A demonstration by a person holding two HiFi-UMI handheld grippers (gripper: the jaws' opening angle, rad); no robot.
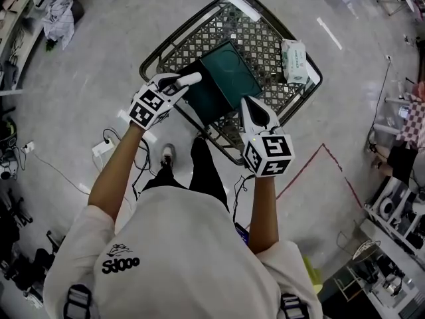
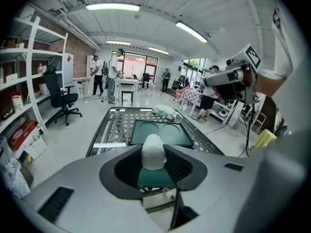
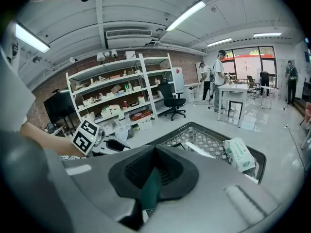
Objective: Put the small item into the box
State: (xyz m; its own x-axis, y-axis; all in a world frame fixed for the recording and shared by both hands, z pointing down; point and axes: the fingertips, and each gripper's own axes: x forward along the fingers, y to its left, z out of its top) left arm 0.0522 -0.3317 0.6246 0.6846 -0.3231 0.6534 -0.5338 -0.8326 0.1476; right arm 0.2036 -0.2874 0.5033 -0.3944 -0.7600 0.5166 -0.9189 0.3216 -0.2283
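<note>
- Holding the small white item (image 2: 153, 150) in my left tool (image 1: 188, 80). It's a rounded, egg-ish lump sitting upright between the two dark pads, and they look pressed onto its sides. The tool stands pretty wide, but that's just because the item is fat.
- The item isn't in the box (image 1: 232, 75) yet. It hangs above the box's near-left edge, and from the left gripper view the green inside with its two round dimples sits right past it. My guess is I've got it lined up like that so it can go straight forward and down.
- My right tool (image 1: 247, 105) is on the box itself. In the right gripper view a thin dark-green edge runs up between the pads, so it's nipped nearly together on that wall or flap. I can't tell which part of the box it is.
- I reckon that grip is there to stop the box sliding around on the mesh table (image 1: 262, 35) while the other side does the drop. The box looks light, so bumping it could skate it away.
- A tissue pack (image 1: 294, 62) lies on the far-right side of the table, well apart from the box, so it's not in my way.
</note>
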